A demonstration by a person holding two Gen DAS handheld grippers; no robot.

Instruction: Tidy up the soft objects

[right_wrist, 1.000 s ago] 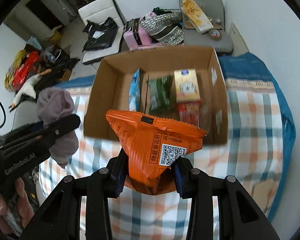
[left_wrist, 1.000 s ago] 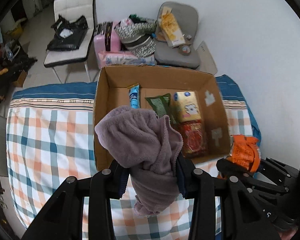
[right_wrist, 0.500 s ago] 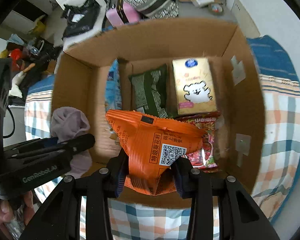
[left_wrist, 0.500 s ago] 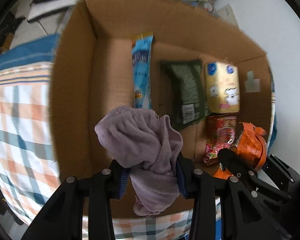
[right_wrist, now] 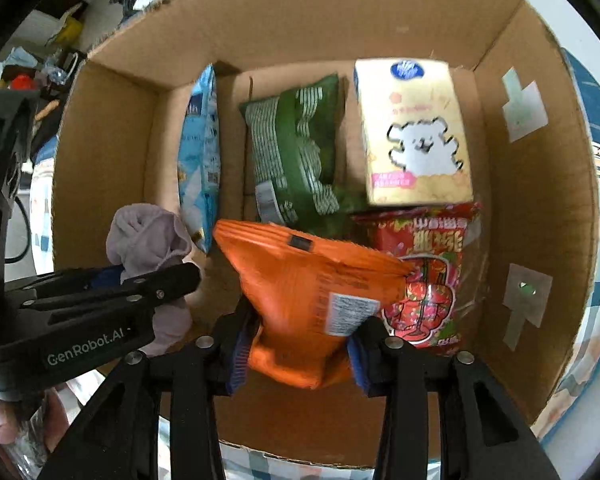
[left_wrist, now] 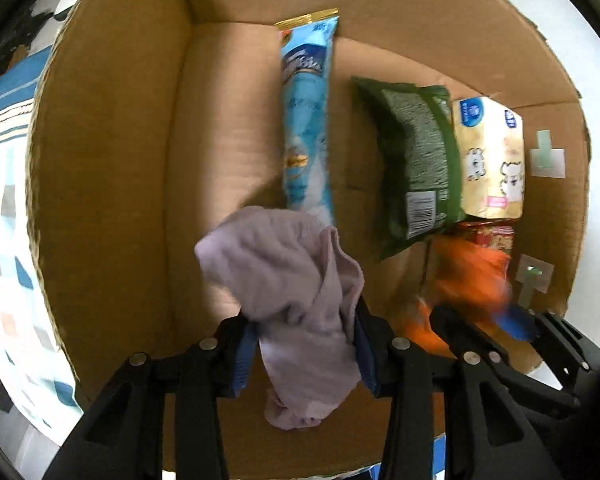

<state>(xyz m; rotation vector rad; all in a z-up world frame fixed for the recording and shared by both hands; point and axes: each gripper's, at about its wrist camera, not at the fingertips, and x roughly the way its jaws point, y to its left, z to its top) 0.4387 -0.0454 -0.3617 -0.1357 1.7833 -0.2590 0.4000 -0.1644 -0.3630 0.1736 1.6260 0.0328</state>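
Since half a second ago both grippers have pushed further down into the cardboard box, whose walls now fill nearly the whole of each view. The left gripper is clamped on a mauve fleece cloth, which bunches above its fingers and hangs in a fold below them, over the bare left part of the box floor. Just ahead of that cloth lies a long blue snack packet, and ahead to the right a green snack bag beside a yellow tissue pack. The right gripper is closed on an orange snack bag, held up between its blue pads. Directly right of that bag sits a red snack packet, with the yellow pack beyond it. Seen from the right wrist, the left gripper and its cloth sit close on the left, inside the box.
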